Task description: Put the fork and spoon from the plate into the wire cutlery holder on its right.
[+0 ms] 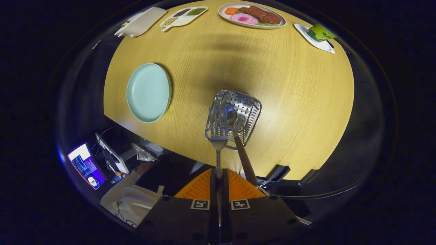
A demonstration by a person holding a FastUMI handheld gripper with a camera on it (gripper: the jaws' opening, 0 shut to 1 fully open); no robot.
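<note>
My gripper (218, 175) is shut on the handle of a metal fork (218, 134), which points ahead with its tines over the near rim of the wire cutlery holder (250, 110). The holder stands on the round wooden table (299, 102) just ahead of the fingers. A spoon with a brown wooden handle (243, 158) stands in the holder, bowl down, its handle leaning back toward my gripper. To the holder's left lies the pale green plate (149, 92), bare.
At the table's far side lie a plate of food (252, 15), a divided dish (184, 16), a white tray (141, 22) and a small plate with a green packet (315, 35). A person's sleeve (124, 190) and a lit screen (85, 166) sit below the table's near edge.
</note>
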